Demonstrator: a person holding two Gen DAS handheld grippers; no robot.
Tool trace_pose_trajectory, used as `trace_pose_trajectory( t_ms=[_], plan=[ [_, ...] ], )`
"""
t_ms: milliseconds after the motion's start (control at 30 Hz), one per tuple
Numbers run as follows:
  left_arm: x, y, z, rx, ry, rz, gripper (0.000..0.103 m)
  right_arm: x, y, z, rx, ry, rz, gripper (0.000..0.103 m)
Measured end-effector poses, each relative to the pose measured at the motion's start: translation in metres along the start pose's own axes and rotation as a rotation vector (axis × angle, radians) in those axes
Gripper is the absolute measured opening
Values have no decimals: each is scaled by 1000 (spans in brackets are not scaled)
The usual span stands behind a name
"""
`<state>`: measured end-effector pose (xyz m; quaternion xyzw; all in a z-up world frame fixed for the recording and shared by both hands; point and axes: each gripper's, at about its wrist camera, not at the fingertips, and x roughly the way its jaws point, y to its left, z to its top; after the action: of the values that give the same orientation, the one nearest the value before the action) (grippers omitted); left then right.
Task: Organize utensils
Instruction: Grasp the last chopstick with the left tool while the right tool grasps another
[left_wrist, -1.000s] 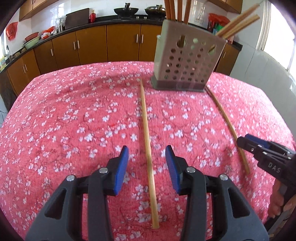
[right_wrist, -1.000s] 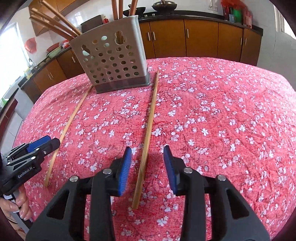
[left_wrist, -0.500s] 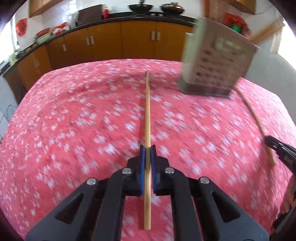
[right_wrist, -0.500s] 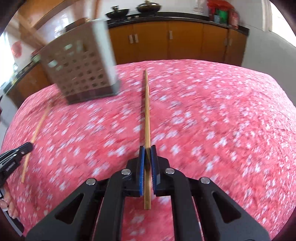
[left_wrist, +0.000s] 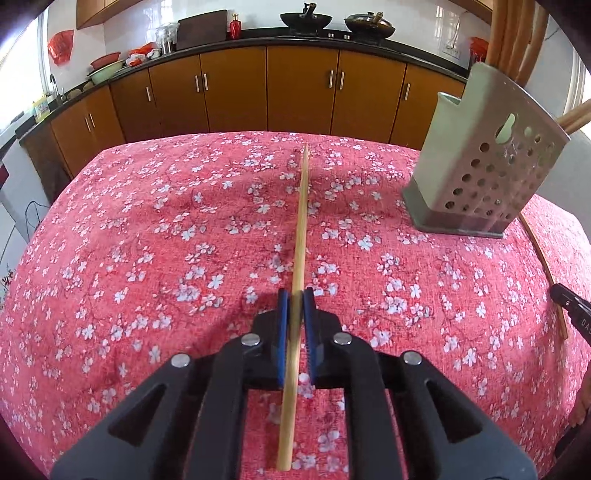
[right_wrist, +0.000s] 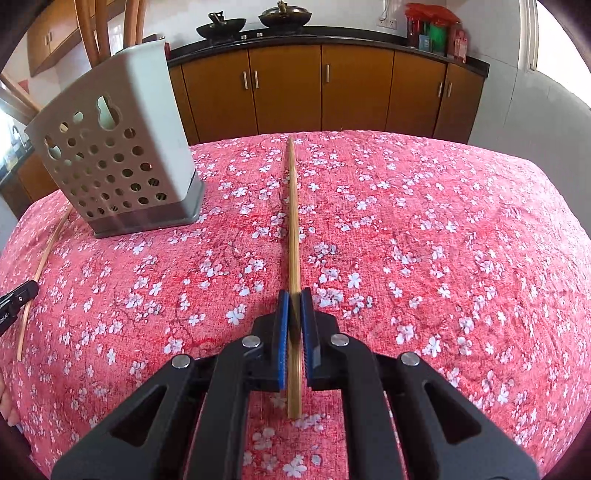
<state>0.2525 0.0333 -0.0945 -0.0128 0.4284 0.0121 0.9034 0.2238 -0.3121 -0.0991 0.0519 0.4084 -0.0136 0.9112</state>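
The left gripper is clamped on a pale bamboo chopstick, its blue pads pressing both sides near the chopstick's thicker near end. The right gripper is likewise closed on a second, darker bamboo chopstick. Each stick runs straight out ahead of its gripper over the table, toward the far edge.

In the left wrist view the other gripper's black tip at the right edge carries the letters "DAS"; the lettering on the tip seen in the right wrist view is too small to read.

A grey perforated utensil holder stands on the table near its far edge, between the two chopsticks, with several more chopsticks rising from its top. The table wears a red cloth with white blossoms. Behind it run brown kitchen cabinets under a dark counter with two woks.
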Motion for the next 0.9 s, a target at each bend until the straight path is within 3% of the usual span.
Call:
trace_pose_trajectory(
  t_ms=[900],
  plan=[
    [2,2,1,-12,1,-10,11,0,-1,1,10,0,5,8]
  ],
)
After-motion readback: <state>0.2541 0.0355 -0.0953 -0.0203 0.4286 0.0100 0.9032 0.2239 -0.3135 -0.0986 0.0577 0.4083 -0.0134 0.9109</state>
